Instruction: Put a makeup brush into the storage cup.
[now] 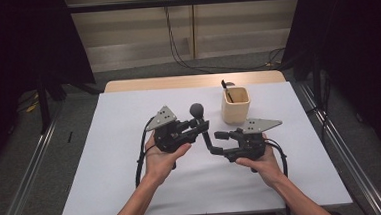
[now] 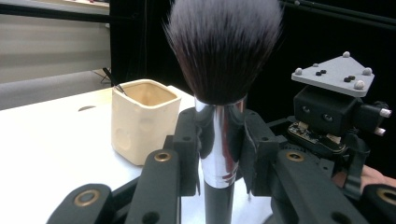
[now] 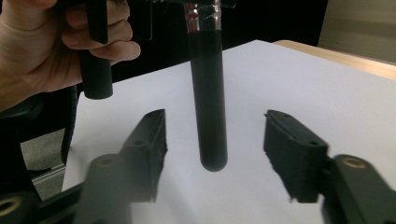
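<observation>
From the high view, the left gripper (image 1: 200, 125) holds a makeup brush (image 1: 196, 110) upright over the white table (image 1: 108, 182), bristles up. The right gripper (image 1: 219, 142) sits just beside it, lower down, and a cream cup (image 1: 236, 105) stands a little behind them with a thin dark tool leaning inside.

In the left gripper view, the jaws are clamped on the brush's shiny metal collar (image 2: 219, 144), right under the dark bristle head (image 2: 224, 46) (a firm-looking hold). The cup (image 2: 142, 121) is near, off to one side.

In the right gripper view, the brush's black handle (image 3: 208, 102) hangs between the right gripper's (image 3: 215, 149) jaws, which stand clear of it on both sides, holding nothing.

I judge the brush is lifted and in one gripper's care; dropping it into the cup remains.
</observation>
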